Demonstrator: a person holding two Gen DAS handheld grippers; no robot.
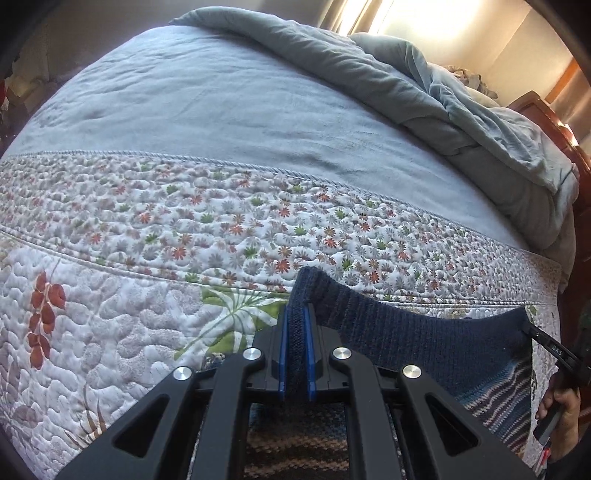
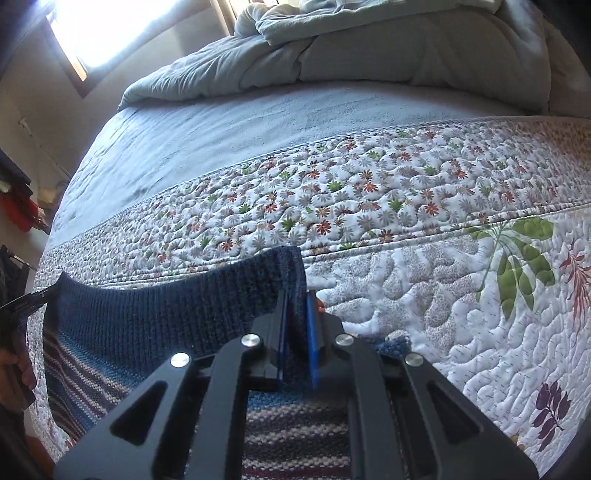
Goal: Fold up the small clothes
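Closest to me are my own tools. My left gripper [image 1: 295,328] has its blue pads [image 1: 282,354] pressed together on one corner of the knitted garment [image 1: 424,339], the navy ribbed band bunched up between them and poking out past the tips. My right gripper [image 2: 296,321] has the opposite corner of the same band pinched in the same way, though there the cloth sits more against the left pad and I see a sliver of gap by the right one. From each camera I can see the other tool's tip at the far end of the band.

Between the two grips the navy edge hangs in a shallow sag, lifted off the bed, while the striped body of the knit trails down toward me and out of sight under the tools. So the garment is held up by its top edge, near the front of the bed, over the quilted floral bedspread [image 1: 110,325].

I judge this to be the start of a fold: edge gripped, spread wide. Next I would need to carry both corners forward together, level and taut, and lay the band down flat before letting go.

Beyond the quilt lies a plain blue blanket [image 1: 229,122], then a rumpled grey duvet [image 1: 443,110] and a bright window [image 2: 110,26].
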